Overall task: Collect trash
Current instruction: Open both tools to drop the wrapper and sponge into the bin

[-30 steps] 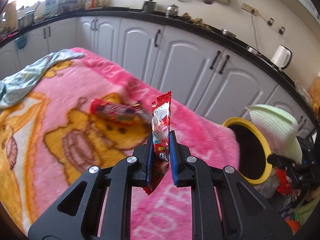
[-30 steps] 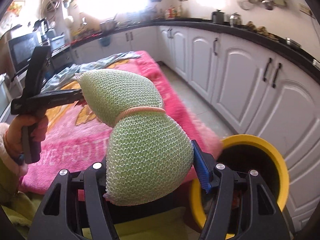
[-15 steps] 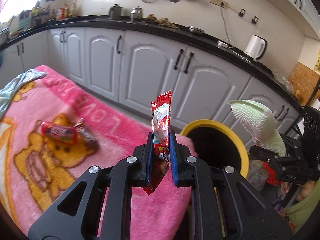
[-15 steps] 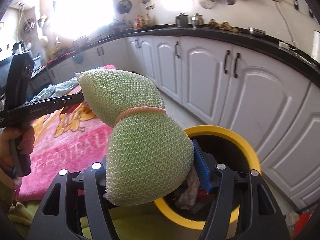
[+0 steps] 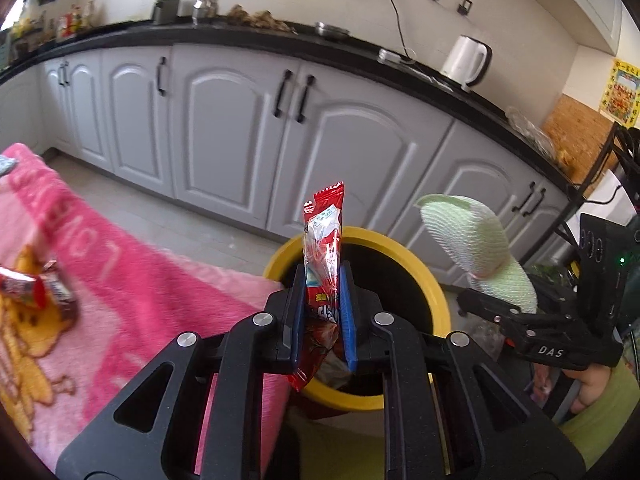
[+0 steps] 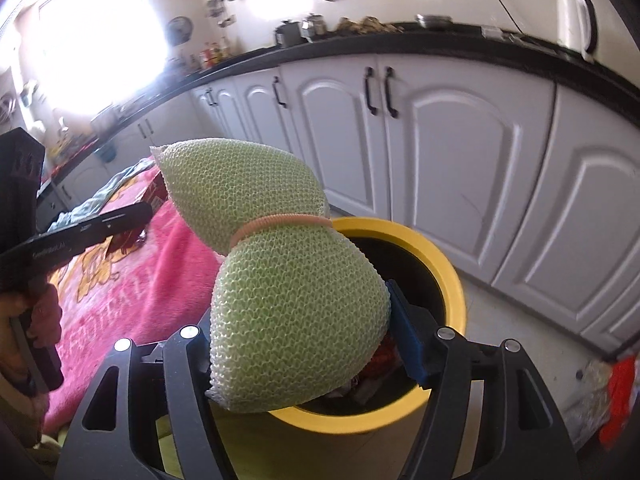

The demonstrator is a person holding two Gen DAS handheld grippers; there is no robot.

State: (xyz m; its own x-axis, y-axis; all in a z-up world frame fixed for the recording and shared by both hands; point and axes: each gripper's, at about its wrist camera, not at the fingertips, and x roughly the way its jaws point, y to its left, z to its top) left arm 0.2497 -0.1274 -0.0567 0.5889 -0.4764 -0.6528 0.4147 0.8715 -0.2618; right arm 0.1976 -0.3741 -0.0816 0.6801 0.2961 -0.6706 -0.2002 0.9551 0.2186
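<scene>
Both hands have swung from the pink blanket [image 5: 132, 276] to the yellow bin [image 6: 448, 280]: my left tool [image 5: 322, 312] pinches the red wrapper [image 5: 324, 240], my right tool's [image 6: 304, 344] jaws are opening around the green mesh sponge [image 6: 296, 320], so next I drop both in.

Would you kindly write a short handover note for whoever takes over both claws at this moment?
Left claw: shut on the red snack wrapper, held upright in front of the yellow-rimmed bin.
Right claw: jaws opening, the green mesh scrubber between them, over the bin's near rim.
Bin: some trash already lies inside.
Left to do: drop the scrubber and the wrapper in; then fetch the red candy wrappers lying on the pink blanket.
</scene>
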